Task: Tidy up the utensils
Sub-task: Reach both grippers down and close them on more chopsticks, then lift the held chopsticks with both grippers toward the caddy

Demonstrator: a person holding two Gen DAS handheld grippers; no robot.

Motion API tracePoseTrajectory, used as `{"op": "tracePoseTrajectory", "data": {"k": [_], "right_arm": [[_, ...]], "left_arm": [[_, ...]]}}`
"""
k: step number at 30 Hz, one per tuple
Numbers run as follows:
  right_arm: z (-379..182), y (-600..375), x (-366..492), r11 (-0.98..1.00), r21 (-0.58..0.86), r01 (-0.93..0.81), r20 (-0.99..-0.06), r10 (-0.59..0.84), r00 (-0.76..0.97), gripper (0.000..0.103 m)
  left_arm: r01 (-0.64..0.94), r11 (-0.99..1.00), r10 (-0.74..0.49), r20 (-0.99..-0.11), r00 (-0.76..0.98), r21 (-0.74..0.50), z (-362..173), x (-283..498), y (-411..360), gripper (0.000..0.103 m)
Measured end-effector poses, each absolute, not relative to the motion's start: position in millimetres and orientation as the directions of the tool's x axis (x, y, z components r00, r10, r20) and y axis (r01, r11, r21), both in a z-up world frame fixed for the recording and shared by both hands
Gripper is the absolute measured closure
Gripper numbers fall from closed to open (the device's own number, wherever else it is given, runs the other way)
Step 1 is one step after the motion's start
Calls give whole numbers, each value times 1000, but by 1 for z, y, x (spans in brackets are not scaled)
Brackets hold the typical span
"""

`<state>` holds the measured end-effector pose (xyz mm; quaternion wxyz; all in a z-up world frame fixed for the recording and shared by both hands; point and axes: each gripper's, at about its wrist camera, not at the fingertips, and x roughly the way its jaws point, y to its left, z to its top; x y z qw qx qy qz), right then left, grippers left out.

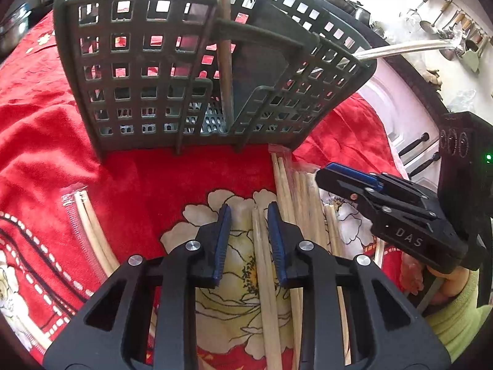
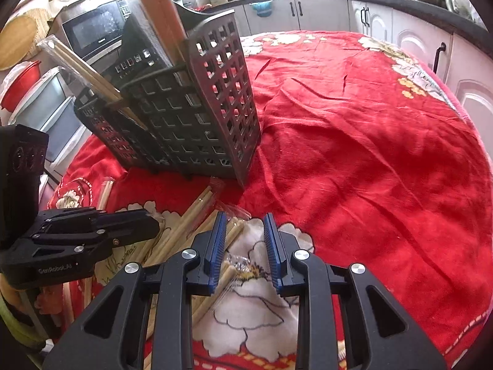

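Pale wooden chopsticks (image 1: 295, 203) lie loose in a heap on the red flowered cloth (image 1: 148, 172), some of them in clear plastic sleeves. In the left wrist view the heap runs from just ahead of the left gripper (image 1: 246, 231) back under its right finger, and one pale stick passes up between the two blue pads (image 1: 222, 243). The pads stand apart with cloth showing on either side of the stick, so this gripper is open and holds nothing. A further sleeved pair (image 1: 89, 225) lies well off to the left of it.

In the right wrist view the same heap (image 2: 185, 231) sits just left of and partly beneath the right gripper (image 2: 245, 243), whose jaws also stand open over a white flower in the cloth, gripping nothing. A crumpled bit of clear wrapper lies between its fingers.

Beyond both grippers stands the dark grey slotted utensil basket (image 1: 160, 77), upright on the cloth, touching the far end of the heap. A brown wooden handle (image 1: 226, 61) rises from one of its middle compartments, and a sleeved pair of chopsticks (image 2: 83, 67) leans out of a compartment on its outer side.

The right gripper shows in the left view (image 1: 326, 175), hovering over the heap to the right; the left appears likewise in the right view (image 2: 148, 225). Kitchen cupboards (image 2: 323, 15) and a microwave (image 2: 95, 27) stand behind the table.
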<state>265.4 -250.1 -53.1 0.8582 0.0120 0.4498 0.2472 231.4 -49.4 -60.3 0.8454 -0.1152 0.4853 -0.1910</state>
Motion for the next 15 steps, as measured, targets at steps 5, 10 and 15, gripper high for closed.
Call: {"op": "tracePoseTrajectory", "data": {"k": [5, 10, 15], "right_arm": [[-58, -250, 274, 870, 269, -412, -764, 454, 458, 79], [-61, -249, 278, 850, 298, -434, -756, 488, 436, 92], [-62, -259, 276, 842, 341, -418, -743, 514, 429, 97]], "left_arm": [[211, 899, -437, -777, 453, -383, -61, 235, -49, 85], [205, 898, -440, -777, 450, -389, -62, 238, -49, 89], [206, 896, -443, -776, 448, -393, -63, 241, -49, 91]]}}
